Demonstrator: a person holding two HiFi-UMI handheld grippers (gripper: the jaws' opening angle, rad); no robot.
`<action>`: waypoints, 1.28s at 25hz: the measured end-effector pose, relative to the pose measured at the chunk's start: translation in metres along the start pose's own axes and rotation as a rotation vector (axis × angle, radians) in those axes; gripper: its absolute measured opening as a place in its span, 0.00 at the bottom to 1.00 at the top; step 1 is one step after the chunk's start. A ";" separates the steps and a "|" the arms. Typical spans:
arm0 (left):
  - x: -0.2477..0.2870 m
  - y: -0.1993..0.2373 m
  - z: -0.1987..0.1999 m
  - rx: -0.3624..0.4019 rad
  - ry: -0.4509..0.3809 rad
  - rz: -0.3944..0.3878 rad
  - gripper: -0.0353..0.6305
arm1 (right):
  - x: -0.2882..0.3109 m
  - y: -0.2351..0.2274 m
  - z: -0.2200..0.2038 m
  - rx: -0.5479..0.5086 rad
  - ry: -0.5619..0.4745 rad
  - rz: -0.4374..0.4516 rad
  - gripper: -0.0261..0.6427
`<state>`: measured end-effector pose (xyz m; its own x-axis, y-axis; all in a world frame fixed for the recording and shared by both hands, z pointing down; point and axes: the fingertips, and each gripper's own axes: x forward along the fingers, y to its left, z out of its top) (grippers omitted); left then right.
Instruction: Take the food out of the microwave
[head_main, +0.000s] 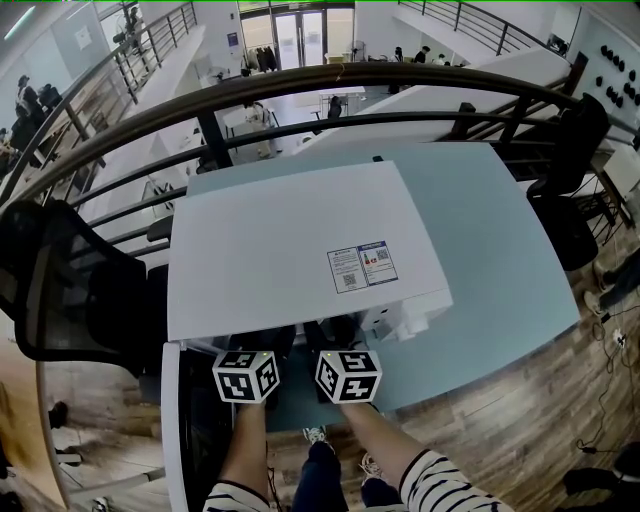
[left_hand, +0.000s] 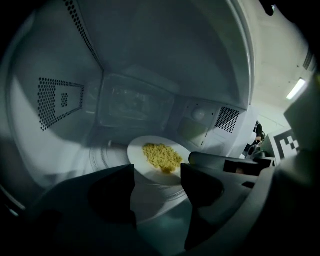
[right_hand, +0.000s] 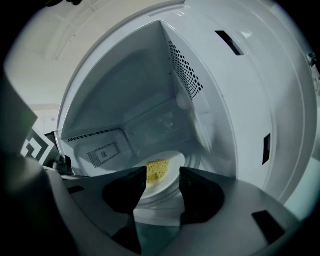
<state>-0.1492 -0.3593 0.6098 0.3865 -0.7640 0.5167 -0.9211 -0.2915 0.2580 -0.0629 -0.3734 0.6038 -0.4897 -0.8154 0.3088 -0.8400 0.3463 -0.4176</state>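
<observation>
A white microwave (head_main: 290, 255) stands on the pale blue table (head_main: 500, 260) with its door (head_main: 172, 430) swung open to the left. Inside, a white plate (left_hand: 145, 152) holding yellow food (left_hand: 162, 156) rests on the glass turntable (left_hand: 107, 157). My left gripper (left_hand: 157, 192) reaches into the cavity, open, its jaws just short of the plate's near rim with nothing between them. My right gripper (right_hand: 158, 192) is open too, at the cavity mouth, pointed at the plate (right_hand: 167, 177) and food (right_hand: 156, 171). In the head view both marker cubes, left (head_main: 246, 376) and right (head_main: 348, 375), sit at the microwave's front.
Perforated vents mark the cavity walls (left_hand: 55, 100). A dark office chair (head_main: 60, 290) stands left of the table. A curved railing (head_main: 300, 85) runs behind it. Wooden floor (head_main: 520, 420) lies to the right, with a second chair (head_main: 560, 210) at the table's far right.
</observation>
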 end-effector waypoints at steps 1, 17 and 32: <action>-0.001 -0.001 0.000 0.000 -0.004 0.000 0.46 | -0.001 0.000 0.000 0.000 0.000 0.003 0.34; -0.034 -0.018 -0.021 -0.048 -0.035 0.028 0.46 | -0.034 0.011 -0.013 -0.003 0.032 0.041 0.34; -0.052 0.000 -0.032 -0.278 -0.135 0.065 0.45 | -0.042 -0.002 -0.025 0.095 0.080 0.062 0.30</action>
<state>-0.1675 -0.3008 0.6086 0.3003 -0.8510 0.4309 -0.8886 -0.0854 0.4507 -0.0464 -0.3288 0.6130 -0.5604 -0.7529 0.3451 -0.7833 0.3464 -0.5162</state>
